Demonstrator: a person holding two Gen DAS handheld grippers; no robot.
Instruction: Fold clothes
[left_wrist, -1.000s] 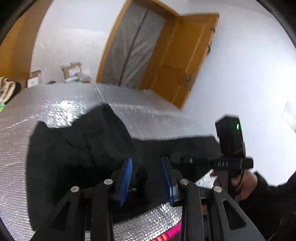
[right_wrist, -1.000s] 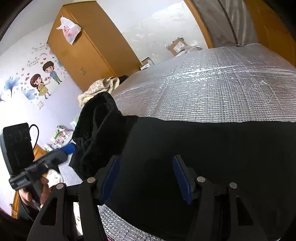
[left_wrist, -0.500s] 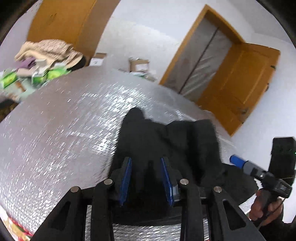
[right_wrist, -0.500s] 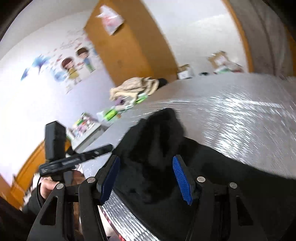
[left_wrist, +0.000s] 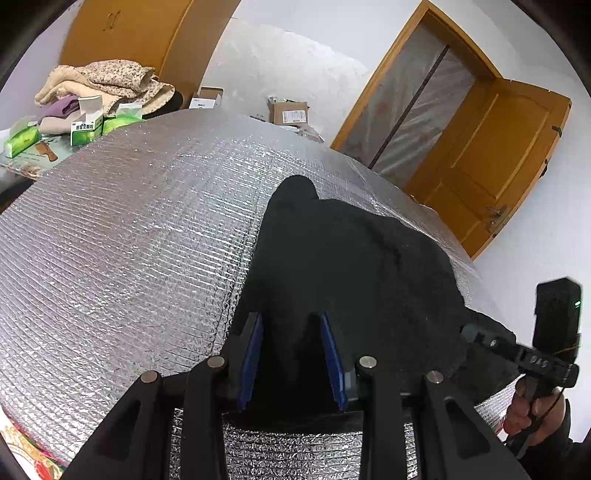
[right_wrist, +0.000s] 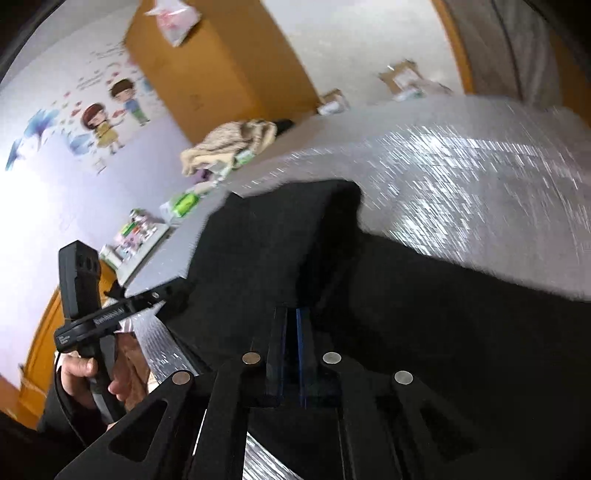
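A black garment (left_wrist: 351, 258) lies bunched on the silver foil-covered surface (left_wrist: 129, 240). My left gripper (left_wrist: 291, 317) is low over its near left edge. Its blue pads stand apart with a thick fold of the black cloth filling the gap between them. In the right wrist view the garment (right_wrist: 443, 332) fills the lower half, and my right gripper (right_wrist: 293, 314) has its pads pressed together on a raised fold of it. The left gripper (right_wrist: 173, 291) reaches into the cloth from the left. The right gripper (left_wrist: 469, 330) bites the garment's right edge.
A pile of beige clothes (left_wrist: 103, 81) and green boxes (left_wrist: 85, 127) sit beyond the far left edge. A cardboard box (left_wrist: 288, 112) and an open wooden door (left_wrist: 498, 158) are behind. A person's hand (right_wrist: 85, 373) holds the left gripper's handle. A wardrobe (right_wrist: 221, 62) stands at the back.
The right gripper's jaws went from wide open to shut on the cloth. The left gripper carried its fold across and down onto the surface, then held still.
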